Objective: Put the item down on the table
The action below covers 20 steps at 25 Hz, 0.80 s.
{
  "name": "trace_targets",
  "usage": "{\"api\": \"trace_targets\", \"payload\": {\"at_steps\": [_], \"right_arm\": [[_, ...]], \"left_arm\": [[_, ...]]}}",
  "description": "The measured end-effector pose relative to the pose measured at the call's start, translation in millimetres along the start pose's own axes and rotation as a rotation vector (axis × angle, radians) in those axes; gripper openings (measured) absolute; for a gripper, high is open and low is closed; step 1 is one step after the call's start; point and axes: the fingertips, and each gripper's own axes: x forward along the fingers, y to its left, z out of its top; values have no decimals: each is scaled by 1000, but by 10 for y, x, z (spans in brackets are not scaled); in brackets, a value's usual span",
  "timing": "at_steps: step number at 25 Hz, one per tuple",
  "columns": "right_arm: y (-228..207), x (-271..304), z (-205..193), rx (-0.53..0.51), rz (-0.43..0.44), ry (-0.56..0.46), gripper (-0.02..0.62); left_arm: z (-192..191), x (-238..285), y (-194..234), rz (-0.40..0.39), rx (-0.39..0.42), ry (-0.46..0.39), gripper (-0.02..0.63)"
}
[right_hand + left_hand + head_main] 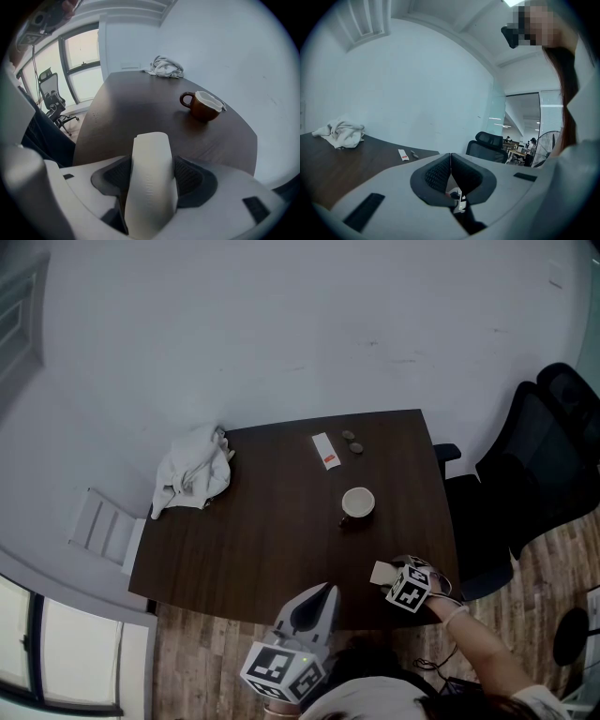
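A cream-white folded item (150, 178) stands between the pads of my right gripper (151, 176), and both pads lie against its sides. In the head view the same item (381, 573) is low over the near right corner of the dark wooden table (253, 531), with the right gripper (388, 577) just behind it. My left gripper (450, 161) is shut with nothing in it, its pads meeting in a line. It hovers at the table's near edge (317, 601).
A brown cup (357, 503) stands ahead of the right gripper, also visible as the cup (202, 104). A crumpled white cloth (192, 470) lies at the far left corner. A white sachet (324, 450) and two small dark discs (352, 442) lie near the far edge. A black office chair (534, 456) stands right of the table.
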Motion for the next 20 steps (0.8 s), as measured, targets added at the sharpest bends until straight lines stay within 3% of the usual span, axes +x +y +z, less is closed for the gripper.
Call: {"api": "trace_targets", "payload": {"at_steps": [7,20], "right_arm": [[23,-114,73,73,-33,-57,311],[0,-672,438,257,-145,-274,215]], "left_arm": [[22,-21,11,11,0,3,18],[67,-125,30,35,46,-22,18]]}}
